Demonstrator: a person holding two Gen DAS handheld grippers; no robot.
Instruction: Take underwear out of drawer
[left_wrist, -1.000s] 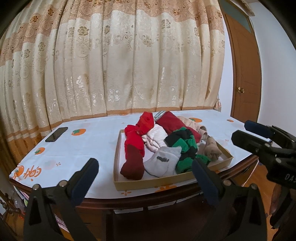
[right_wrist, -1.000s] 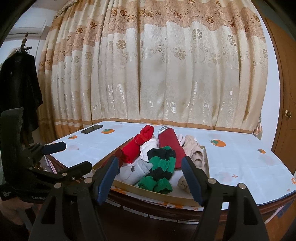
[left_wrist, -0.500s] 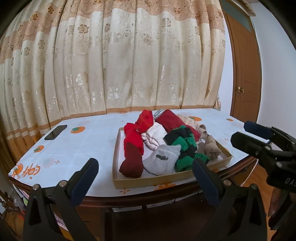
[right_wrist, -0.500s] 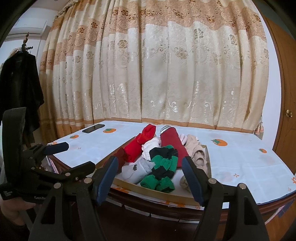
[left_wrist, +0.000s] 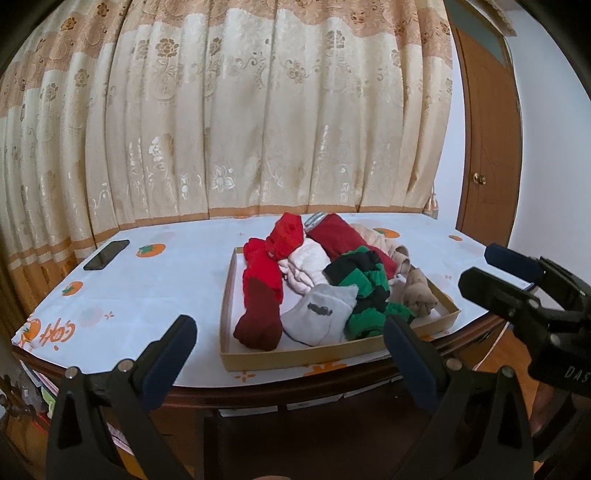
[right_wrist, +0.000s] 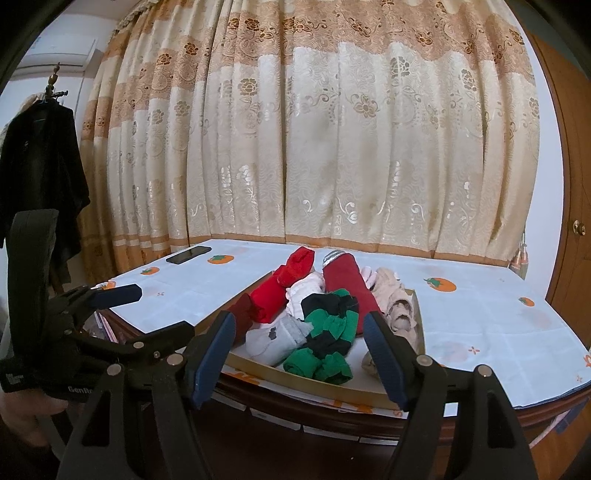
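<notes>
Left gripper (left_wrist: 290, 350): jaws wide, empty, short of table edge
Right gripper (right_wrist: 299, 349): wide, empty
Underwear (left_wrist: 325, 280): soft rolled heap, possibly socks too, in shallow cardboard tray (left_wrist: 295, 360)
Tablecloth (left_wrist: 147, 295): bare left of tray

Tray (left_wrist: 236, 295) far rim hidden behind clothes pile (left_wrist: 325, 280); striped item (right_wrist: 332, 255) mostly buried (type unclear). Hand (right_wrist: 22, 410) cut off by left edge. Coat (right_wrist: 40, 173) partly out of pic, top blurry

One tray (left_wrist: 295, 360), one phone (left_wrist: 106, 254), two hand-held grippers, several rolled garments (left_wrist: 325, 280).
</notes>
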